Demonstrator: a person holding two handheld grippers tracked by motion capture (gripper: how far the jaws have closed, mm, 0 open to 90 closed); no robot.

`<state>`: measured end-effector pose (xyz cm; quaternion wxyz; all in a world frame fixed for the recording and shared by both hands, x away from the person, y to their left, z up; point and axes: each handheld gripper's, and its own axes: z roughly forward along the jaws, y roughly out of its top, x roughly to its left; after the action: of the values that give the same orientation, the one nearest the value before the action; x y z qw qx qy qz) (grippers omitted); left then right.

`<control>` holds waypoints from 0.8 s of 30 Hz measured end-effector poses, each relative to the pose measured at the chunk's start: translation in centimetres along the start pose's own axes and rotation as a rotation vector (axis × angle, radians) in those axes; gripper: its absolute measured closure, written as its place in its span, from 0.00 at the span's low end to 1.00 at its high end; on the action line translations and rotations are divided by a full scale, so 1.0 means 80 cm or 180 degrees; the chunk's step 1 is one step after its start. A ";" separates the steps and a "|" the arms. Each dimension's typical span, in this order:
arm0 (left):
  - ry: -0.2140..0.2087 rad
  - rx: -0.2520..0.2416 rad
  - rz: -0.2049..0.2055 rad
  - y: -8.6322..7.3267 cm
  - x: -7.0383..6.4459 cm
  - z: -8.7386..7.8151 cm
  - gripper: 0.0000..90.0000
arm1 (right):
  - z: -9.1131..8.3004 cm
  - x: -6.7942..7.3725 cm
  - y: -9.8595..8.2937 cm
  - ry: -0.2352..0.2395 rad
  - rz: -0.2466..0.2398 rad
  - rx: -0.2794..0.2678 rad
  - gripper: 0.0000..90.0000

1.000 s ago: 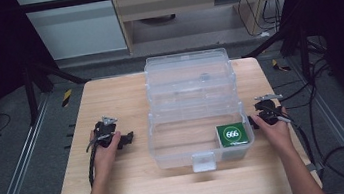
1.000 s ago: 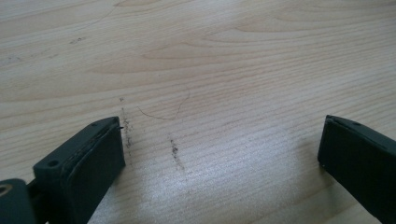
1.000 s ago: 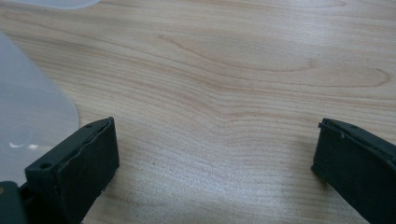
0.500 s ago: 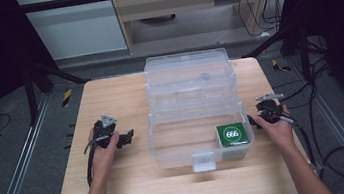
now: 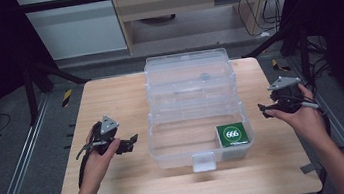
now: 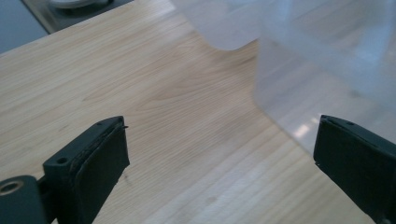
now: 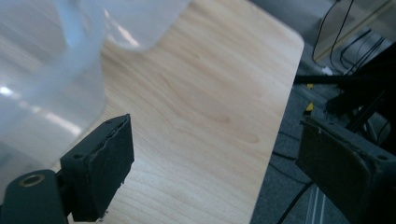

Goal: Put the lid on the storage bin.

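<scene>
1. At mid-table, a clear plastic storage box (image 5: 193, 108) stands open on the wooden table (image 5: 110, 102), its lid tipped back toward the far edge.
2. Inside its near right corner lies a green pack (image 5: 233, 135) marked "666" in a white ring.
3. Left of the box, apart from it, the left gripper (image 5: 129, 143) points at its wall, jaws spread wide and empty.
4. Right of the box, the right gripper (image 5: 265, 110) hovers near the table's right edge, jaws wide, holding nothing.
</scene>
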<state>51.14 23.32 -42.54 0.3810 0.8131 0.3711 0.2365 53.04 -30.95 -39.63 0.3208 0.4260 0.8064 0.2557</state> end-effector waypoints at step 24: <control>-0.0520 0.0062 0.0825 0.078 -0.108 -0.036 0.05 | -0.067 0.048 0.153 0.0523 -0.1234 -0.0087 0.56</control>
<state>46.57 15.09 -36.76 0.3683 0.8744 0.2331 0.2132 53.85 -22.22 -28.82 0.3030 0.2363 0.8931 0.2340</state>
